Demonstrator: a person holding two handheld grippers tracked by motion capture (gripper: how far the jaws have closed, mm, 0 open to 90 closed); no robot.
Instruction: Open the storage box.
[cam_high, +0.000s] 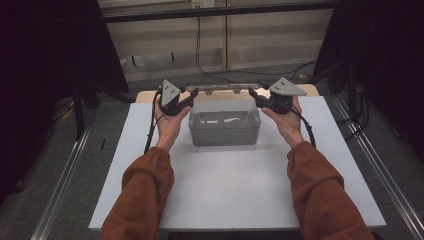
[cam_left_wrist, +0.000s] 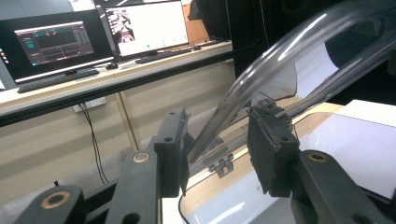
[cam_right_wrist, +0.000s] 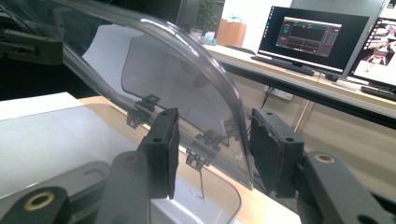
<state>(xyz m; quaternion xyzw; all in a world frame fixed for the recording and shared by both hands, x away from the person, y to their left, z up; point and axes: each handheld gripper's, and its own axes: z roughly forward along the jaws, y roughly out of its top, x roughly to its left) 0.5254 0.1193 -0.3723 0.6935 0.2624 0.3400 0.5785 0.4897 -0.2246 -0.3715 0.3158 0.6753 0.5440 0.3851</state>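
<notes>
1. White counter (cam_high: 235, 195): spans the middle and lower part of the high view, bare in front, with a wooden strip along its far edge.
2. Clear plastic box (cam_high: 225, 131): sits at the centre of the high view, toward the far side of the counter, between the two hands. Something small and pale lies inside; too blurred to name.
3. Hinged clear lid (cam_high: 225, 102): stands raised over the back of the box, tilted up on the hinges along the far rim. Seen curving across the upper right of the left gripper view (cam_left_wrist: 280, 51) and across the upper left and centre of the right gripper view (cam_right_wrist: 187, 65).
4. Left tool (cam_high: 181, 102): left of centre in the high view, at the lid's left corner. In its own view (cam_left_wrist: 217, 144) the jaws stand apart with the lid's edge running between them; no firm pinch visible, so read as open around the edge.
5. Right tool (cam_high: 260, 100): right of centre in the high view, at the lid's right corner. In its own view (cam_right_wrist: 212, 149) the jaws are likewise spread, the lid's edge lying in the gap, near the right pad without clear contact.
6. Progress, as a judgement: lid already up, box open. Left to do: either swing the lid fully back or bring it down shut, which of the two cannot be told.
</notes>
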